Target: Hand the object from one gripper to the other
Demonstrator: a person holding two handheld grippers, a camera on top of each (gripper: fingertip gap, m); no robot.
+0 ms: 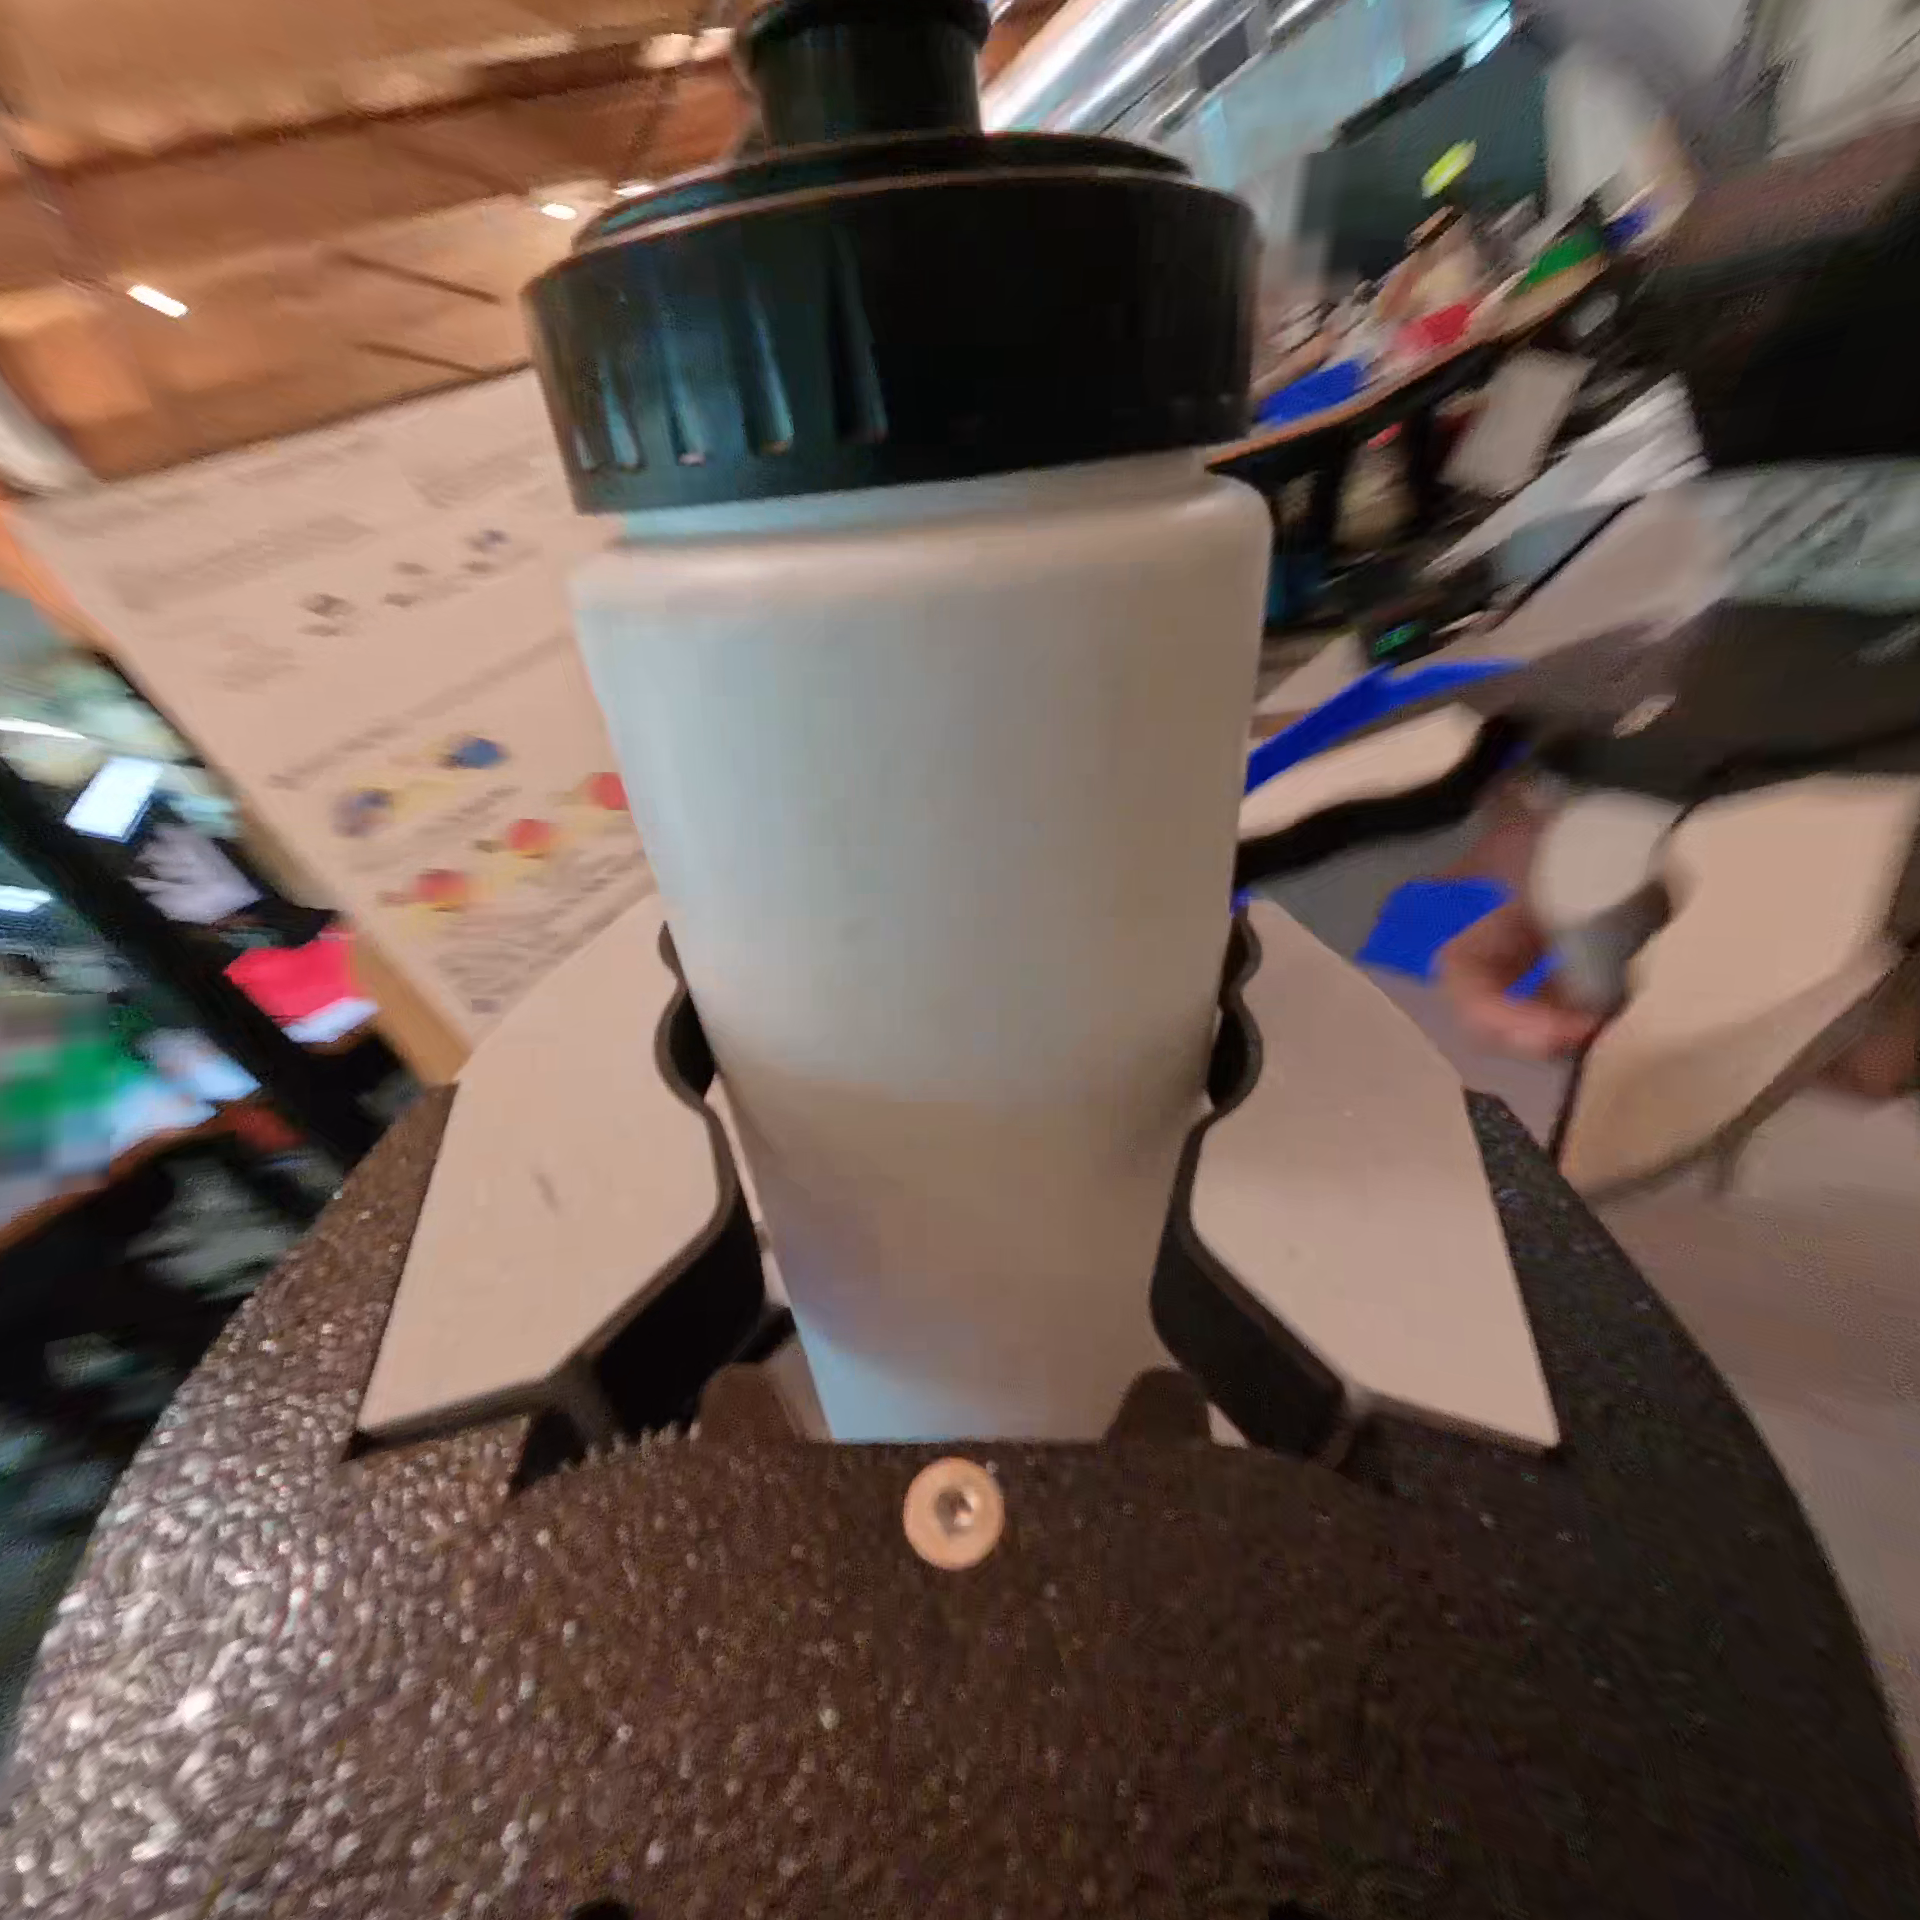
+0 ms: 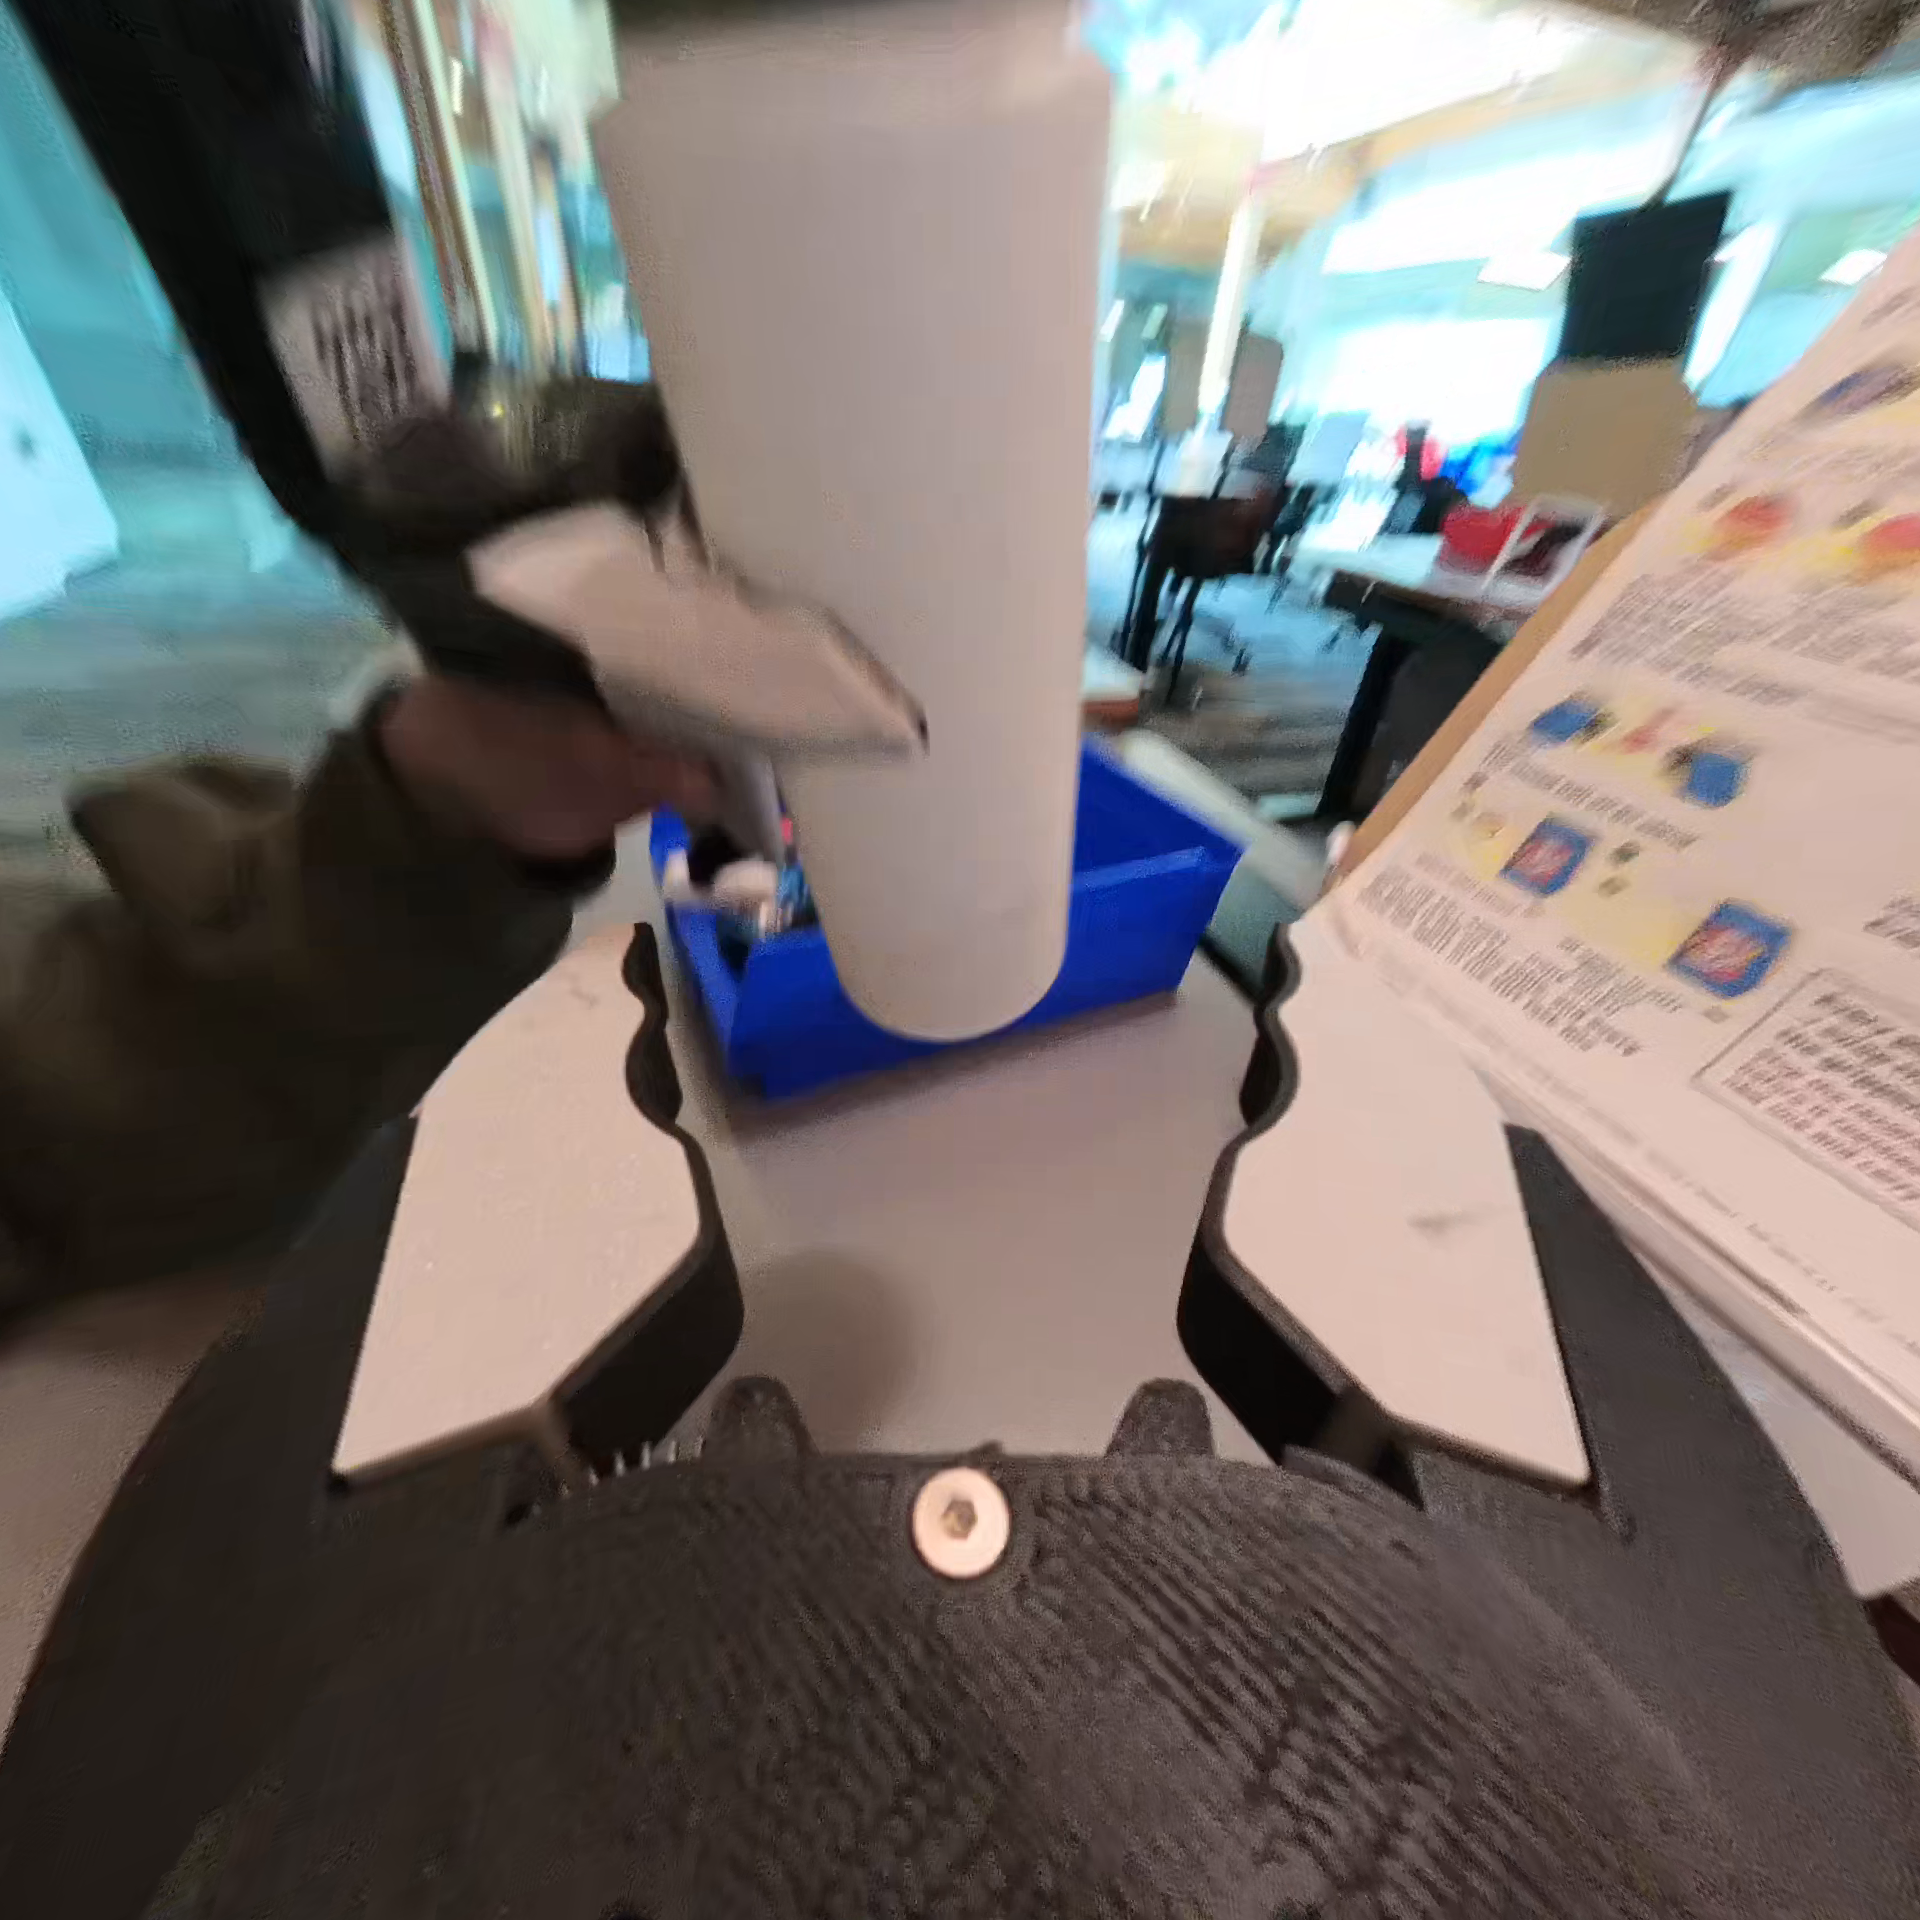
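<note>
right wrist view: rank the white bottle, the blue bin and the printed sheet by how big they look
1. white bottle, the tallest shape in frame, though it hangs close to the camera, which inflates it.
2. printed sheet, cut off by the right edge, so its rank against the bottle is unsure.
3. blue bin, partly hidden behind the bottle.

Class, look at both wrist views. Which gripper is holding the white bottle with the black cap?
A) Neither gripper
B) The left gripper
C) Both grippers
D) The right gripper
B: the left gripper is clamped on the white bottle, while the right gripper is open and short of it.
</note>
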